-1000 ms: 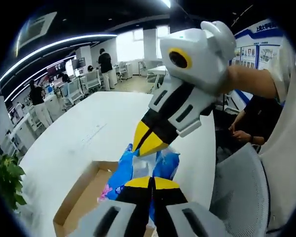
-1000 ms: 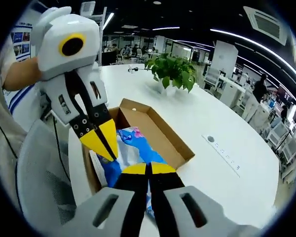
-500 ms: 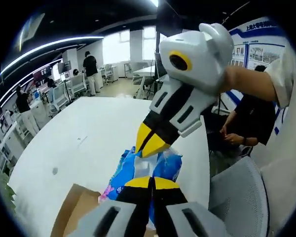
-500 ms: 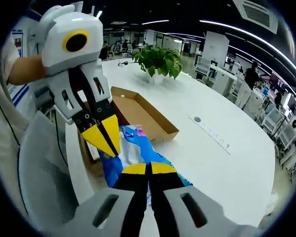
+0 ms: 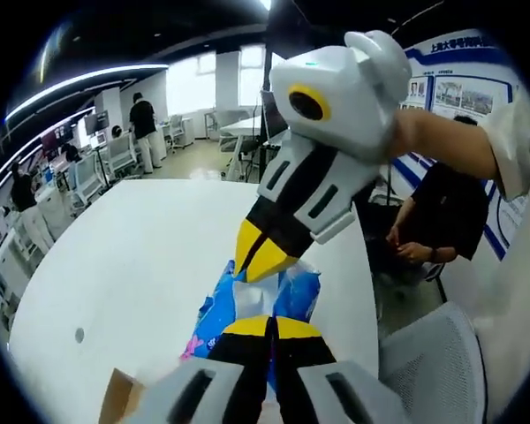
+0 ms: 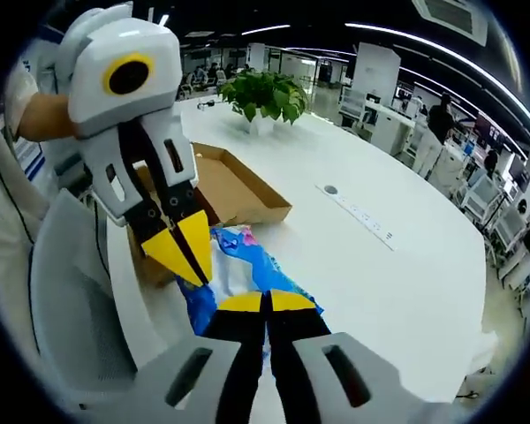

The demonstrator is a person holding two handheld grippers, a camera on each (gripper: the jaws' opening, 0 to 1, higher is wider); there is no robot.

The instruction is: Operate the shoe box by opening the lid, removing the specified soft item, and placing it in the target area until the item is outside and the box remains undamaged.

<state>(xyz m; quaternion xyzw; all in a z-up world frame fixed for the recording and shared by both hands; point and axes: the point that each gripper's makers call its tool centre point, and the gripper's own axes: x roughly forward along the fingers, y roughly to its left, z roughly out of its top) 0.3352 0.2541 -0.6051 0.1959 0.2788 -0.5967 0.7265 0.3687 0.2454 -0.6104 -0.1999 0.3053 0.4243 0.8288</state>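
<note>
Aloft, crinkly blue plastic pack (image 6: pixel 238 269) (glossy, soft) between both grippers' closed yellow-tipped jaws.

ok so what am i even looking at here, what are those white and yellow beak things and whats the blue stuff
Those are handheld grippers, one in each of a person's hands, each carrying a fisheye camera. In the left gripper view, its own gripper rises from the bottom and the right gripper comes in from above; the right gripper view mirrors that. Both are shut on a soft blue printed package, held above a white table. Behind it lies an open cardboard shoe box, with a potted plant farther back.
</note>
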